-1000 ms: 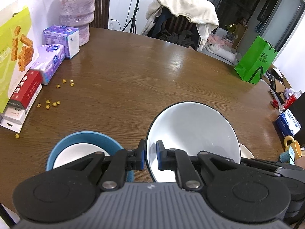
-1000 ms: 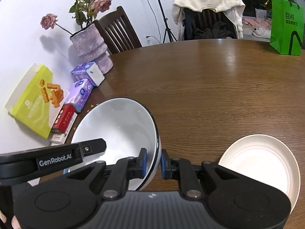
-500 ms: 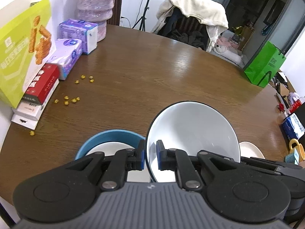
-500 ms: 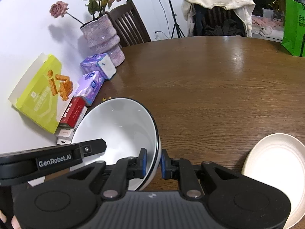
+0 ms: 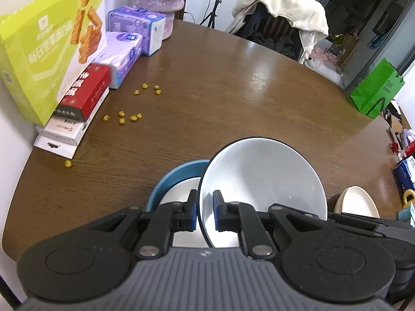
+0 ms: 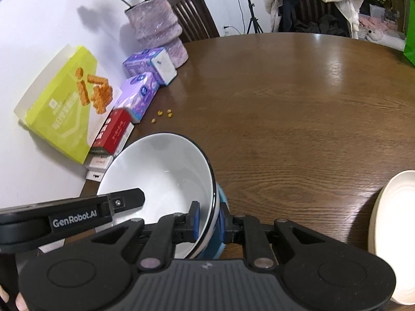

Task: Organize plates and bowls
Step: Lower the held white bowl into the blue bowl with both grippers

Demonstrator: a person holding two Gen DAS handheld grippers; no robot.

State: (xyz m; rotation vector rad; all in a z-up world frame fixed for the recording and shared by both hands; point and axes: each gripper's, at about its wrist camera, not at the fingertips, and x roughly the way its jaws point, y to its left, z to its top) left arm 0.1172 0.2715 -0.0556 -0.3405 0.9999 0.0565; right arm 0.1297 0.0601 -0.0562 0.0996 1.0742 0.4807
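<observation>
Both grippers were clamped on the rim of the white bowl (image 5: 262, 178), the left gripper (image 5: 203, 213) on one side and the right gripper (image 6: 208, 223) on the opposite side. The bowl hung tilted (dark-edged rim) partly over the blue bowl (image 5: 179, 175) near the table's (image 5: 233, 90) near edge. A cream plate (image 6: 391, 235) lay apart toward the right edge.

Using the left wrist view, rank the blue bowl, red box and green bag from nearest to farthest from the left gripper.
1. Blue bowl: just ahead of the left gripper, slightly left.
2. Red box: left, by the wall.
3. Green bag: far right, past the table's edge.
</observation>
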